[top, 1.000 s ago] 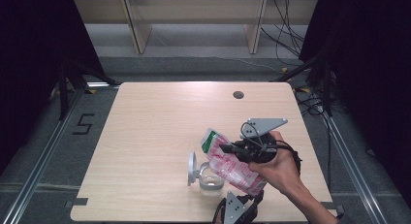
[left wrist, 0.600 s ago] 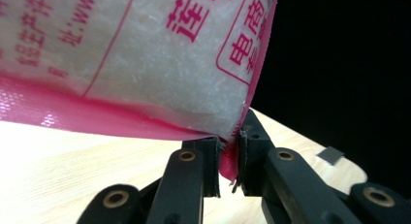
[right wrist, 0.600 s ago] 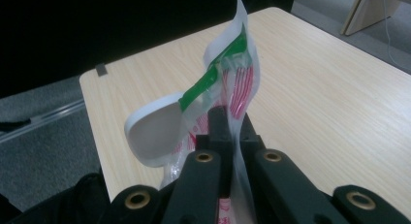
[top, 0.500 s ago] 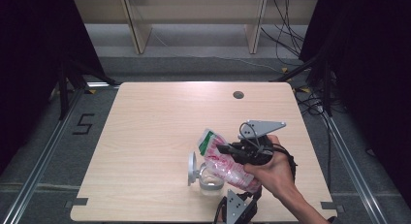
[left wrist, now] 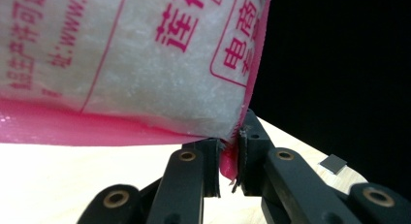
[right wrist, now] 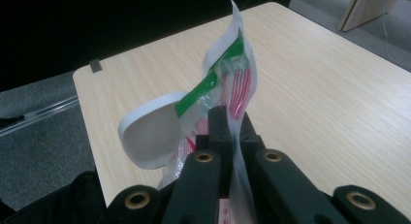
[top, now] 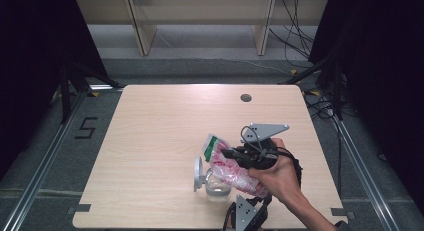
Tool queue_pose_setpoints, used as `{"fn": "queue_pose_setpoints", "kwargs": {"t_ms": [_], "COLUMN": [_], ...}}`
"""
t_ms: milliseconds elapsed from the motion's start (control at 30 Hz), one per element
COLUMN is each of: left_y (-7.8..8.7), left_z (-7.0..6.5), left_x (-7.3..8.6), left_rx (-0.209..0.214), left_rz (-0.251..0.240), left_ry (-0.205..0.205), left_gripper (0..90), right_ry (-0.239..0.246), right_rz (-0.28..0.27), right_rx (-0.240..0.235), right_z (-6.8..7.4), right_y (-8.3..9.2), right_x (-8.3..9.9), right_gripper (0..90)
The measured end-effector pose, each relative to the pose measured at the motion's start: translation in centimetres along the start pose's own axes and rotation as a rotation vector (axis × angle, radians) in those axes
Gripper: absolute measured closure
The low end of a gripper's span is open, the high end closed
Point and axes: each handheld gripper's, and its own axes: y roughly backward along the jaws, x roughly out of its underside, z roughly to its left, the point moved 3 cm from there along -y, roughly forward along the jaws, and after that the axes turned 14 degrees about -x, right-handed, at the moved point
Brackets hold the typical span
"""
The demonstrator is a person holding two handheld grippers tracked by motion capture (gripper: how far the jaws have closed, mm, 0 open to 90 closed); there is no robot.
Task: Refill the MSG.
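Jaws of both grippers are clamped on one bag [top: 227,163] of white granules: the left gripper [left wrist: 228,163] pinches its pink bottom seam from below, the right gripper [top: 250,155] grips the upper edge near the green strip [right wrist: 208,86]. Held above the near part of the table [top: 160,126], the bag's long axis slopes down toward the clear lidded jar [top: 215,183] beneath its lower end, so tipping seems to hinge on that alignment. Red Chinese print and "www." are readable, nothing more.

Pale wooden table [top: 150,141], clear jar [top: 218,188] near front edge
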Motion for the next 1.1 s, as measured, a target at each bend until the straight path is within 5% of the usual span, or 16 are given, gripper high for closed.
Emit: {"fn": "queue_pose_setpoints", "kwargs": {"t_ms": [400,433,600,767,833,1100], "left_y": [-0.55,-0.53,-0.50,-0.78,-0.61,-0.65], "left_z": [-0.45,-0.38,-0.28,-0.63,-0.31,-0.40], "left_x": [-0.44,-0.46,-0.64,-0.73,-0.74,-0.77], "left_rx": [0.018,0.015,-0.009,0.005,-0.003,-0.002], "left_rz": [-0.024,-0.020,-0.003,-0.029,-0.014,-0.012], "left_ry": [0.028,0.023,0.003,0.053,0.003,0.020], "left_gripper": [81.2,81.2,81.3,81.3,81.3,81.3], "right_ry": [0.016,-0.012,0.014,0.015,0.009,-0.008], "right_rz": [-0.016,-0.018,-0.032,-0.040,-0.041,-0.030], "right_rx": [0.010,0.013,0.024,0.022,0.014,0.019], "right_z": [-0.35,-0.15,-0.38,-0.45,-0.39,-0.23], "right_y": [0.03,0.02,0.04,0.00,-0.04,-0.01], "right_x": [-0.08,-0.05,-0.23,-0.20,-0.22,-0.25], "right_gripper": [90.0,90.0,90.0,90.0,90.0,90.0]}}
